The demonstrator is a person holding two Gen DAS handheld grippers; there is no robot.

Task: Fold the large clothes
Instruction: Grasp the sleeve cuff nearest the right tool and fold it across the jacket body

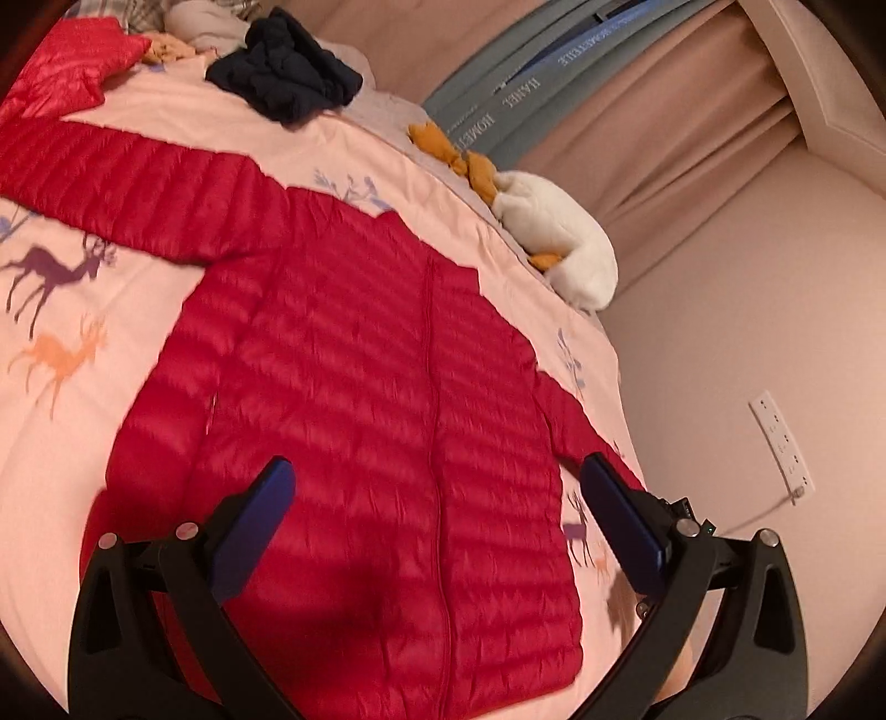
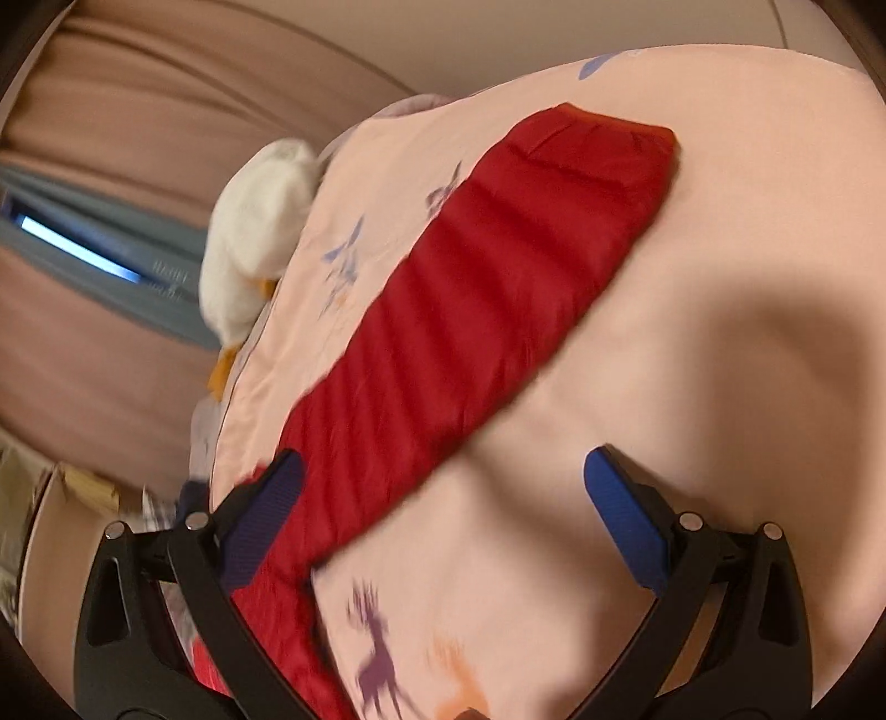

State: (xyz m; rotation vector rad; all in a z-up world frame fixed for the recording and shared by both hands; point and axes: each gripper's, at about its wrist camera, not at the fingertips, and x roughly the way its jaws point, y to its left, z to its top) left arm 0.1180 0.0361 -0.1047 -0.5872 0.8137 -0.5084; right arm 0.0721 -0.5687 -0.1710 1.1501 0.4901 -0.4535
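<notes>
Your left gripper [image 1: 437, 498] has its two blue-padded fingers [image 1: 260, 515] spread wide, with nothing between them; they hang over the lower body of the red puffer jacket [image 1: 354, 354], and whether they touch it cannot be told. Your right gripper [image 2: 443, 493] is just as wide and also holds nothing. Its left finger [image 2: 266, 509] lies across the jacket's sleeve [image 2: 476, 288]; the other finger sits over bare bedspread [image 2: 692, 387] beside that sleeve.

The one jacket lies flat, front up with its zip closed, on the pink bedspread [image 1: 66, 476] printed with deer. In the left wrist view, one sleeve runs out from the jacket's shoulder toward the far left; the other lies along the jacket's right side by the bed edge. In the right wrist view a single sleeve stretches away from the fingers, its cuff at the far end.

Beyond the jacket's collar sits one dark navy garment [image 1: 288, 66], bunched up. Left of that is a second red quilted item [image 1: 61, 55], and just past it a small orange cloth [image 1: 166, 50]. Off the jacket's right shoulder, at the bed edge, lies one white plush toy [image 1: 559, 238] with orange parts. On the wall beyond the jacket's right side is one white socket strip [image 1: 781, 443].
</notes>
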